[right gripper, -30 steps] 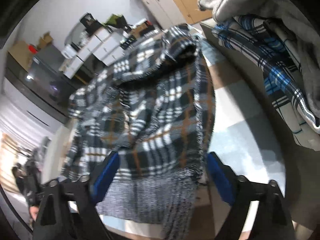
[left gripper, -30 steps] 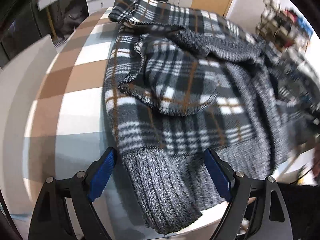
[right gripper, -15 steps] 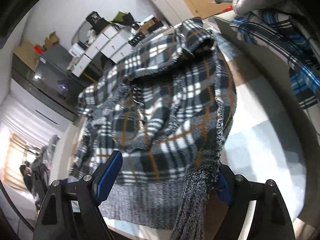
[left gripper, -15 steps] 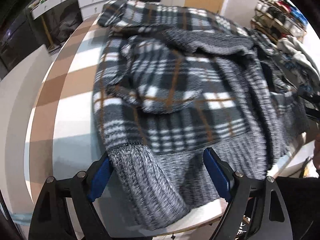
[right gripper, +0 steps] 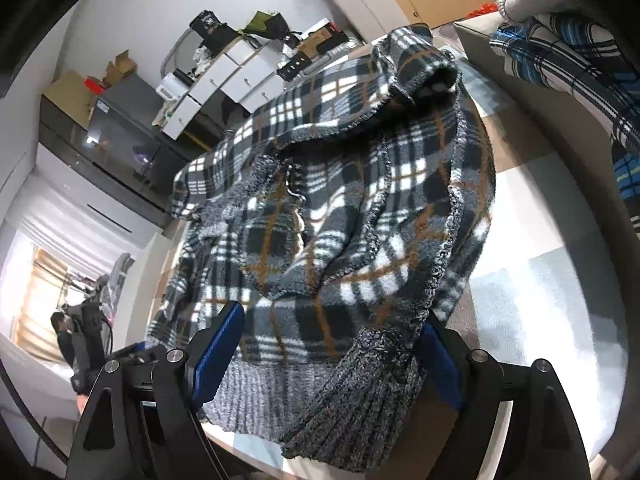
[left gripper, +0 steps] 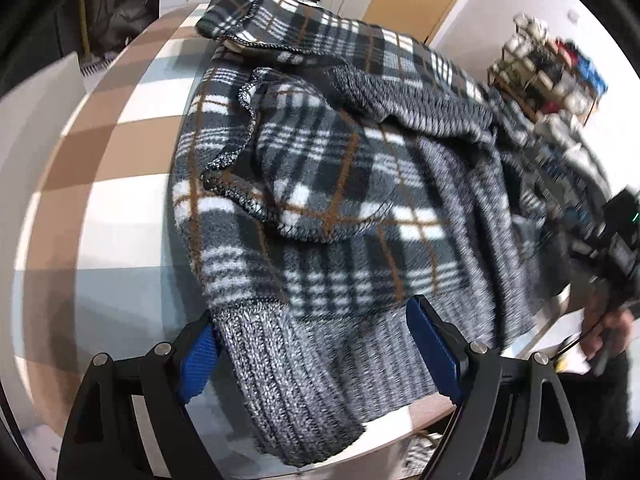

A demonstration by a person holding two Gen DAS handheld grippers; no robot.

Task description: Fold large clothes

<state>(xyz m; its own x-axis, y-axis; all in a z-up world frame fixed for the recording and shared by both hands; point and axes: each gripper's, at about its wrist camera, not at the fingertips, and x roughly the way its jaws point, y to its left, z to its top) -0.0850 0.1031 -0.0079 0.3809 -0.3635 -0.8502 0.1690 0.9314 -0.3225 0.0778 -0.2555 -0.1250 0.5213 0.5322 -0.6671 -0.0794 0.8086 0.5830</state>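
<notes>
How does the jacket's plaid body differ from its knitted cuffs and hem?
The plaid body is fleecy, checked in dark grey, white and orange; the knitted cuff is ribbed, speckled grey, without checks. The body lies rumpled on the table; the cuff hangs over its near edge. In the right wrist view the other cuff droops likewise. All belong to one jacket.

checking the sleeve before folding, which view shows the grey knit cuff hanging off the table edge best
The right wrist view: the grey knit cuff fills the foreground between the open right tongs, its ribbing sharp as it droops past the table. The left wrist view shows another cuff, equally close but partly motion-blurred.
</notes>
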